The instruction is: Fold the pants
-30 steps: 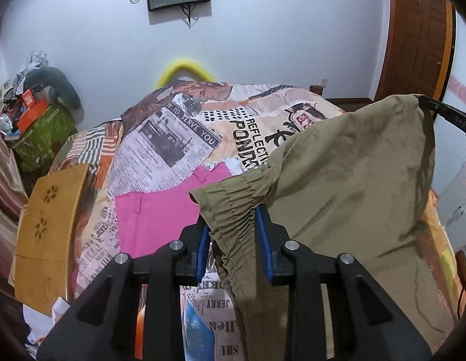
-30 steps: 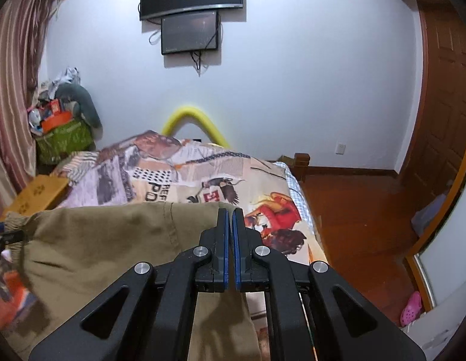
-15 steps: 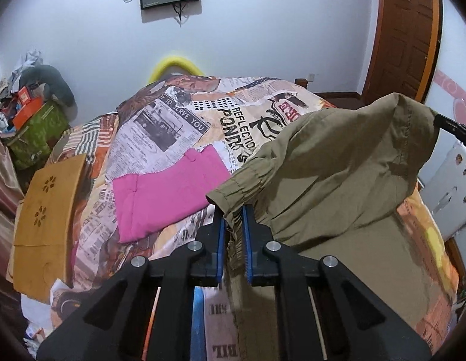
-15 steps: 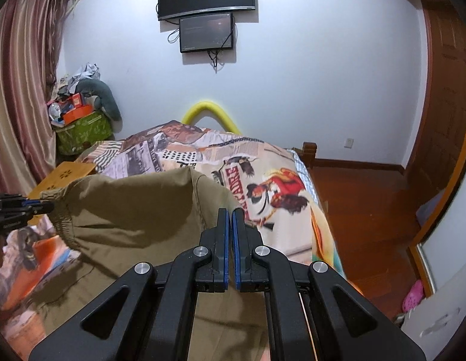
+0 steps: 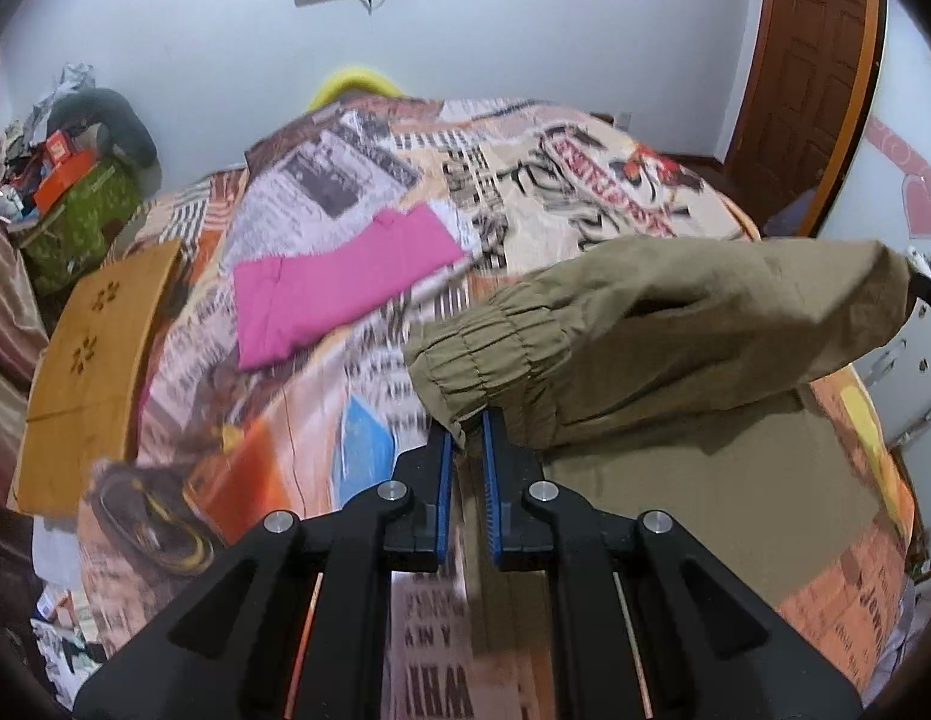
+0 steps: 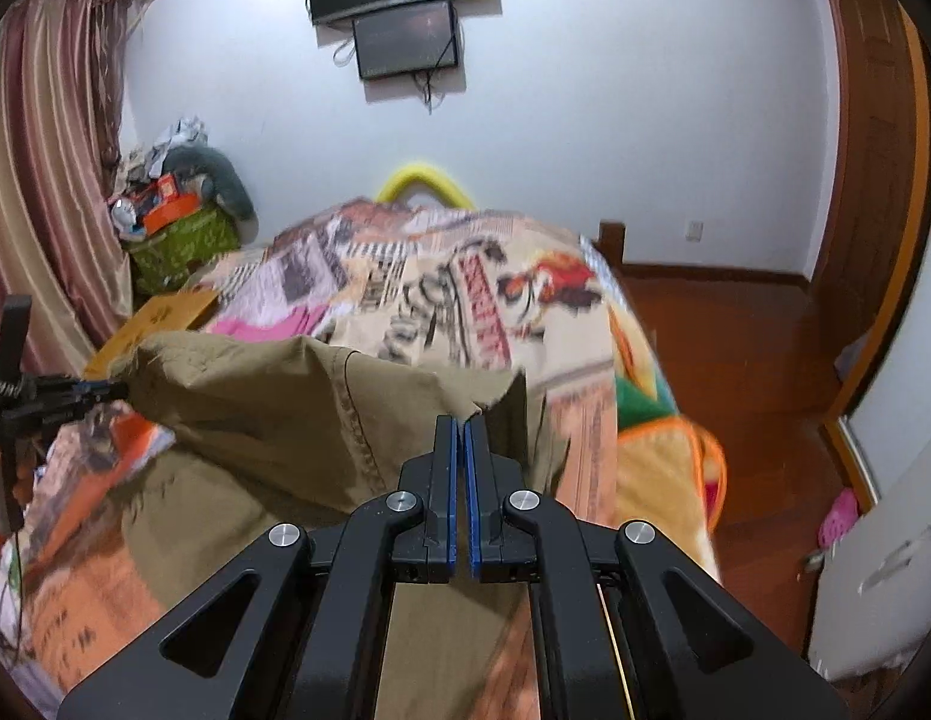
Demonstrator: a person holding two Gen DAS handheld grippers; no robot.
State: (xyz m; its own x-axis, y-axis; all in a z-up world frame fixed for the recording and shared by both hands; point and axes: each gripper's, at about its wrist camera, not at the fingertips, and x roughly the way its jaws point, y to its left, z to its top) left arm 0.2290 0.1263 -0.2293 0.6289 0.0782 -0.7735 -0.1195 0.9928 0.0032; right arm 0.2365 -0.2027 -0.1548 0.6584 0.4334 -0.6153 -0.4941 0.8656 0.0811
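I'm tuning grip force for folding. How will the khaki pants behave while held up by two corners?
Probably floppy: the khaki pants sag between the left gripper and right gripper. Likely light, since thin pinches carry them. The gathered elastic band may grip better.

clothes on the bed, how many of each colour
Khaki olive elastic-waist pants, lifted off the newspaper-print bedspread by both tongs: 1
Bright pink folded garment, lying flat on the bedspread: 1
Total: 2
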